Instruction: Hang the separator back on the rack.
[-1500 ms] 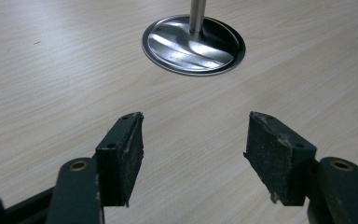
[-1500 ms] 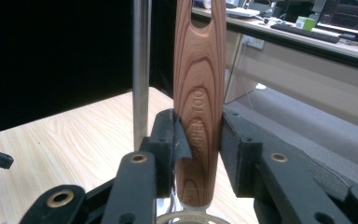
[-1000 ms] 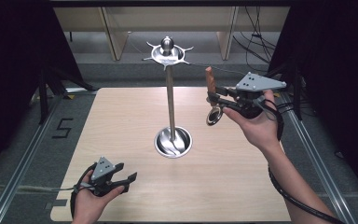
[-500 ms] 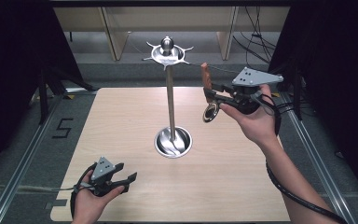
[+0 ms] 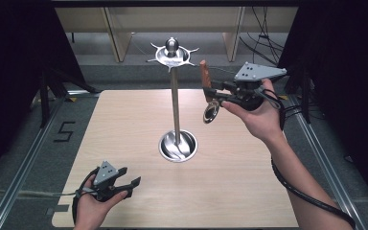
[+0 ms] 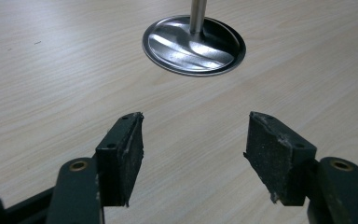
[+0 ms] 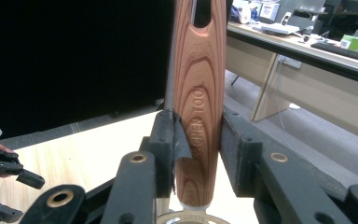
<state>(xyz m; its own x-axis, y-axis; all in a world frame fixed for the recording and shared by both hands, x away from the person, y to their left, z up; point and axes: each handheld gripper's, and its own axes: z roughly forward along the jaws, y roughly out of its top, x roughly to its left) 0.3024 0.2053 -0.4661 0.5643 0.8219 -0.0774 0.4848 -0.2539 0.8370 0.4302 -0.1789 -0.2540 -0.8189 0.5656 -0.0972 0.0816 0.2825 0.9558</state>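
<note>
**Hanging the wooden-handled utensil on the stand**

My right gripper [image 5: 214,93] was held up beside the top of the utensil stand [image 5: 175,103], its fingers [image 7: 242,144] pinching the wooden handle [image 7: 200,112] of a small kitchen utensil [image 5: 208,98]. The handle stood nearly upright, hanging slot uppermost, and the round metal head [image 5: 210,113] dangled below my grip. In the right gripper view the grip sat low on the handle, just above the metal collar, so the slotted end was free.

The utensil was in the air, to the right of the stand's pole and a little below its crown of hooks [image 5: 172,53], not touching either.

To do this well, I judged I had to lift until the slot cleared a hook tip, bring it in level so the tip passed through, then lower before letting go. Tilting would have made the slot miss. The stand looked light and top-heavy; a knock on the pole might have rocked it.

My left gripper [image 5: 124,184] rested low near the front edge of the table [image 5: 124,124], fingers [image 6: 121,154] spread with nothing between them, facing the stand's round base [image 6: 193,44] and free to steady it.
</note>
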